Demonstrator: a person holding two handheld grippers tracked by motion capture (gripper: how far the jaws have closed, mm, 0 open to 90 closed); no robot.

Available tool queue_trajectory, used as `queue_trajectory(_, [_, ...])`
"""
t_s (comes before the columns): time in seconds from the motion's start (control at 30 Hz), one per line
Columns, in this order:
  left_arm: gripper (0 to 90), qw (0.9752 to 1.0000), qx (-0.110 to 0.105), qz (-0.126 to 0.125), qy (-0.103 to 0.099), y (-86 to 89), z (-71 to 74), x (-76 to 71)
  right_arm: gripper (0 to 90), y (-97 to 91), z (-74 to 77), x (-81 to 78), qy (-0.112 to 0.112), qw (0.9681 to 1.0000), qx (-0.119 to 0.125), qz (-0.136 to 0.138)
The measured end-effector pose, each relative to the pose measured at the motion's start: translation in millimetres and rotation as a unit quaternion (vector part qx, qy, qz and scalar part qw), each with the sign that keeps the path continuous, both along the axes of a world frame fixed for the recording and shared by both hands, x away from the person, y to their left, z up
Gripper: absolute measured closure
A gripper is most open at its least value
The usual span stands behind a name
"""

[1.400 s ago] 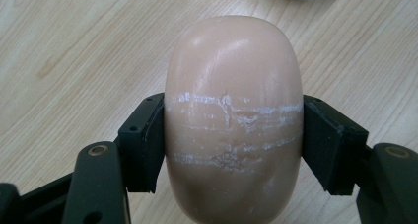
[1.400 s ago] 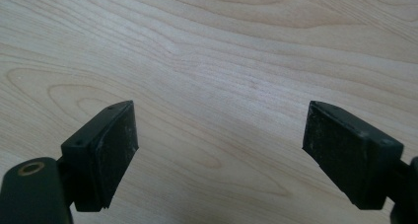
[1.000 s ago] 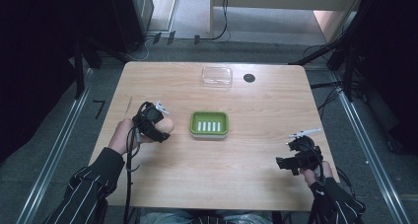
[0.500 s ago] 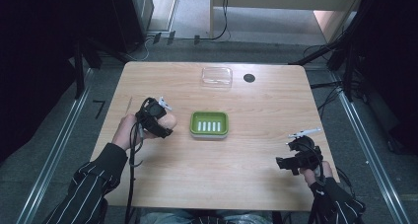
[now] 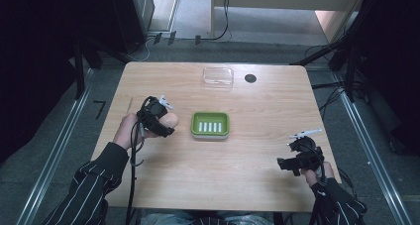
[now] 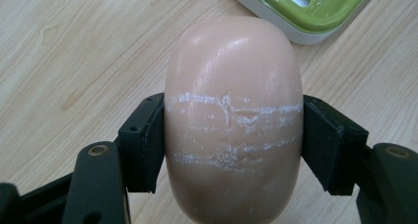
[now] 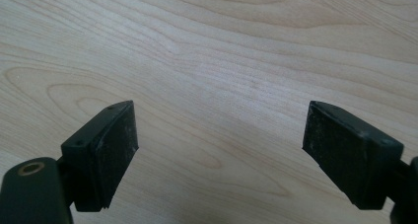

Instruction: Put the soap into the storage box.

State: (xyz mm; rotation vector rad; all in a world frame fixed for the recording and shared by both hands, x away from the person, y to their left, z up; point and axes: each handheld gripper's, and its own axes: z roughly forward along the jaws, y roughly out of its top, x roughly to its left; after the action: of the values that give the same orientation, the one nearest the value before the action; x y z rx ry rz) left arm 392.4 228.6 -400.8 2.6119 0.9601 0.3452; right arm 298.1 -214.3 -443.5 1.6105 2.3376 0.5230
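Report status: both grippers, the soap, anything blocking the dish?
Left gripper shut on soap. Right gripper open, idle. Green dish empty, path clear.

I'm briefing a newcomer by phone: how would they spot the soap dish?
Look at the middle of the wooden table. The soap dish sits there, right of the held pink soap. It alone is green, with pale slots; the lid behind is clear.

- High view: table (image 5: pixel 247 150) evenly lit from above, surroundings fall off to near black at left and right edges.
- Shadows under the hands short and soft.
- High view soft, low detail; mild grain.
- Left gripper view: sharp; broad pale sheen on soap (image 6: pixel 234 120), scratches crisp.
- Right gripper view: wood grain clear, near jaws slightly soft, no glare.
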Motion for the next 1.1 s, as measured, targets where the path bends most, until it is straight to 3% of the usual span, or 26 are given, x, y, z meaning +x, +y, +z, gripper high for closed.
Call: queue_trajectory(1.1, [33.6,0.9989,-0.017,-0.037,-0.023,-31.7,12.1,15.6,14.1,-0.2,-0.4,0.2,0.000,1.0000,0.000,0.000])
